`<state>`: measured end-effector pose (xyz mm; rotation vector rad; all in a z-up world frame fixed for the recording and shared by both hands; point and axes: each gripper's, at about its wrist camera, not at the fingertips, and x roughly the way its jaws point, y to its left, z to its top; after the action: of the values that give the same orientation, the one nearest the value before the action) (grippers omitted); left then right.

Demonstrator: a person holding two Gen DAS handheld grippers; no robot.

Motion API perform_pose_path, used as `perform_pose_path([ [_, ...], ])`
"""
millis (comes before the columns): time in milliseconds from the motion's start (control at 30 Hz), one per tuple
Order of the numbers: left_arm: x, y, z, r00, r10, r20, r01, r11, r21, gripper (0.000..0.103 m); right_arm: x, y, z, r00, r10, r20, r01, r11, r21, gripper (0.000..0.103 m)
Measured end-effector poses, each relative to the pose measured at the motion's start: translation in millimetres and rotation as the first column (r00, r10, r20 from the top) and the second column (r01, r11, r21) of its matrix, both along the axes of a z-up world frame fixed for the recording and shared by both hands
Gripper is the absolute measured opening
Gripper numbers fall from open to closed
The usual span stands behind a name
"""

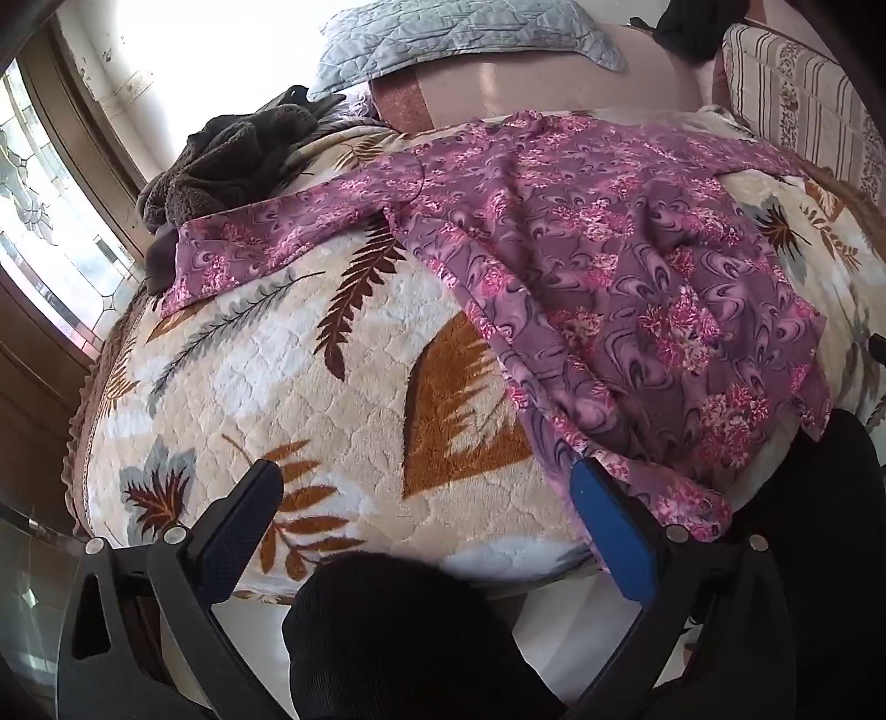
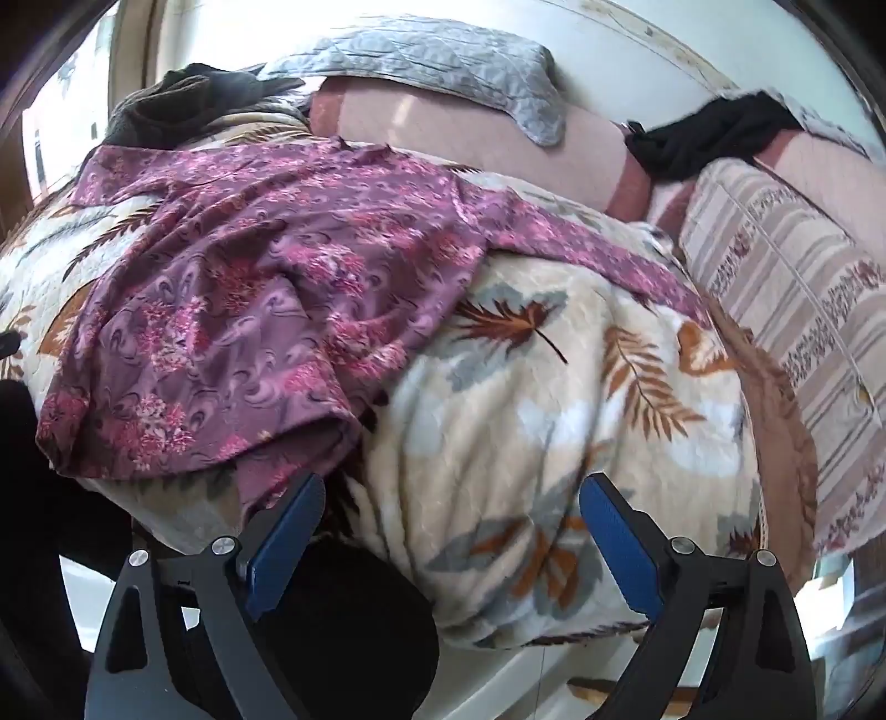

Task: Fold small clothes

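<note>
The purple flowery top (image 1: 626, 266) lies spread out on the leafy blanket (image 1: 310, 399) on the bed, and both the left claw (image 1: 426, 531) and right claw (image 2: 451, 531) are wide apart and empty, so I think each should pinch a bottom corner first.

Home bedroom. Bed spread with a plush leaf-print blanket (image 1: 310, 354); grey quilted pillow (image 1: 459, 33) against a pink headboard (image 1: 554, 83); striped floral cushion (image 2: 786, 266); patterned-glass window (image 1: 39, 210); loose clothing lying about.

No legible text, labels or numbers.
</note>
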<state>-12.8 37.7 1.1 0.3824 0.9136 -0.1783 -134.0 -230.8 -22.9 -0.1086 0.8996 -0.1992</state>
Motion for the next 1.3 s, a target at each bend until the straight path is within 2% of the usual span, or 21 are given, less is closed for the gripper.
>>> perform_pose_path([
  [100, -0.6, -1.9, 2.7, 1.000, -0.004, -0.006, 0.004, 1.000, -0.024, 0.103, -1.8, -2.7, 3.3, 1.000, -0.016, 0.010, 0.016, 1.000, 0.024, 0.094],
  [333, -3.1, -9.1, 1.6, 1.000, -0.022, -0.015, 0.022, 0.999, -0.050, 0.103, 0.9, 8.7, 7.5, 1.000, -0.001, 0.024, 0.002, 1.000, -0.008, 0.094],
  [800, -8.8, -11.3, -2.6, 0.999, -0.041, -0.030, 0.037, 0.992, -0.121, 0.103, 12.1, 15.6, 7.6, 0.999, 0.012, 0.037, -0.012, 1.000, 0.013, 0.094],
  [1300, -17.5, -16.9, -10.8, 0.997, -0.069, -0.043, 0.064, 0.992, -0.105, 0.103, 1.3, 12.6, 11.3, 0.999, 0.001, 0.053, -0.001, 1.000, 0.005, 0.094],
])
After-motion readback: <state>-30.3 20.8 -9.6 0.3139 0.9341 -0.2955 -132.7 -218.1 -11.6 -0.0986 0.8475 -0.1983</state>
